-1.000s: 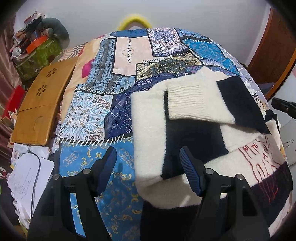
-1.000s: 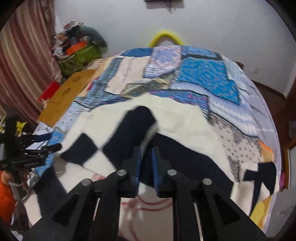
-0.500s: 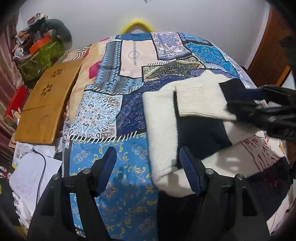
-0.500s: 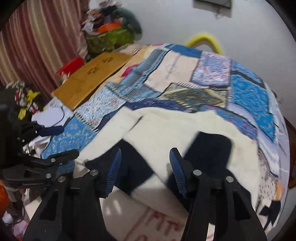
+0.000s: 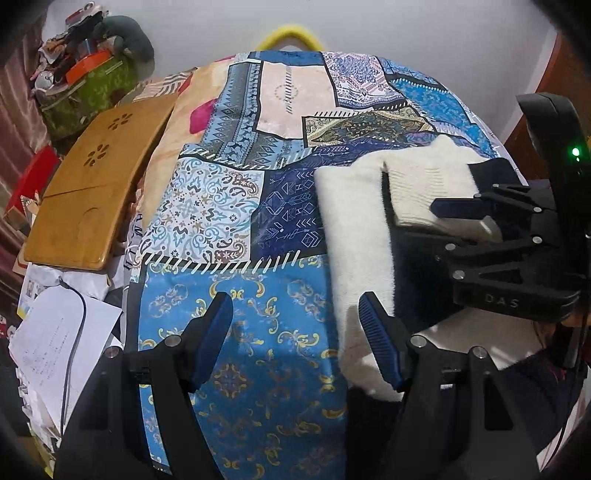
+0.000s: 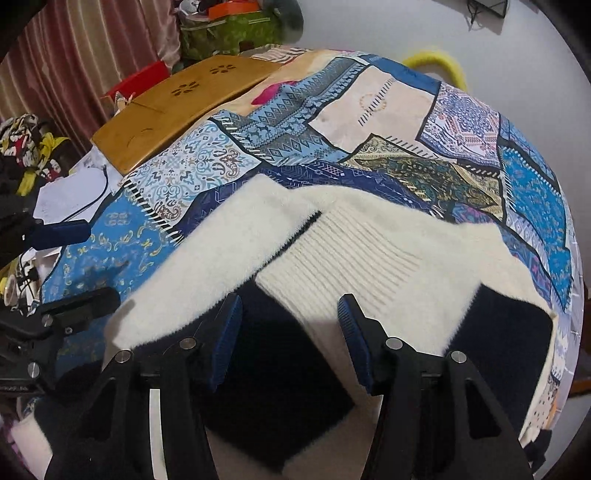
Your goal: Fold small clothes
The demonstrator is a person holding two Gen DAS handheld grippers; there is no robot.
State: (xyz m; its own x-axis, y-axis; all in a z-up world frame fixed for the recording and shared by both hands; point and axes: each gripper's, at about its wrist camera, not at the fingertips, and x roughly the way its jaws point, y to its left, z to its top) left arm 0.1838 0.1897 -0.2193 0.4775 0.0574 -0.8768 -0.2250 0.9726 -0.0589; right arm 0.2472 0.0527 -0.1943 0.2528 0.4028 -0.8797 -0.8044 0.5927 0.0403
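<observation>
Patchwork bedspread (image 5: 236, 206), wooden lap tray (image 5: 92, 192), green bag (image 6: 229, 33), papers (image 5: 59, 332)

The right hand-held gripper (image 6: 290, 334) hangs with its jaws spread wide above a cream and navy sweater (image 6: 236, 258) lying on a patchwork bedspread (image 6: 369, 110). A ribbed cream cuff (image 6: 354, 254) is folded across the sweater's body. At the far left, the left hand-held gripper (image 6: 75, 260) is partly in view, near a wooden lap tray (image 6: 177, 107).

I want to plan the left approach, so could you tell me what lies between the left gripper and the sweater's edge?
Only bare patchwork bedspread separates the left gripper from the sweater, as the left wrist view shows.
</observation>
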